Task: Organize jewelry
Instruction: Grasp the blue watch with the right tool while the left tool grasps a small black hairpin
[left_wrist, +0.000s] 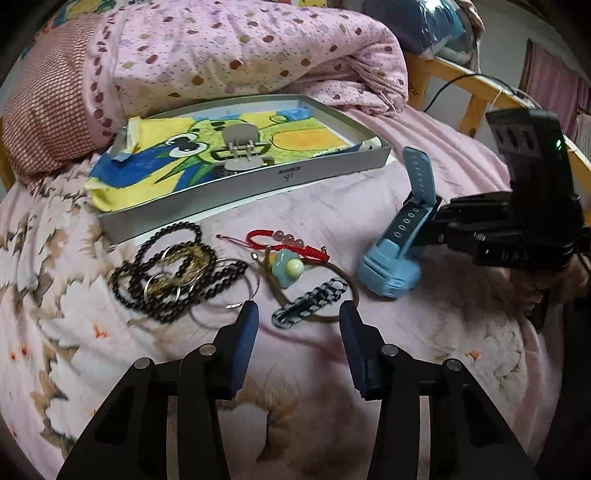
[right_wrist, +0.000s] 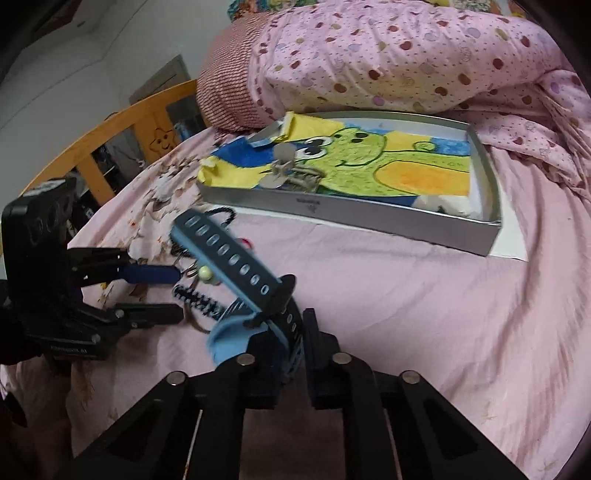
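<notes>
A light-blue watch (left_wrist: 391, 266) stands tilted on the pink bedspread, its strap (right_wrist: 229, 251) sticking up. My right gripper (right_wrist: 291, 328) is shut on that strap, and the left wrist view shows the right gripper (left_wrist: 432, 221) coming in from the right. My left gripper (left_wrist: 299, 314) is open low over the bedspread, with a black-and-white patterned clip (left_wrist: 310, 302) lying between its tips, untouched. Close by lie black bead strings (left_wrist: 173, 266) with metal rings, a red cord bracelet (left_wrist: 284, 243) and a blue flower hair tie (left_wrist: 286, 267). A grey box (left_wrist: 236, 195) lined with a frog drawing holds a grey claw clip (left_wrist: 240, 151).
A folded polka-dot quilt (left_wrist: 240, 48) and a checked pillow (left_wrist: 48, 107) lie behind the box. A wooden bed rail (left_wrist: 476, 96) runs along the right edge, with a black cable over it. The grey box (right_wrist: 388, 221) takes the far middle in the right wrist view.
</notes>
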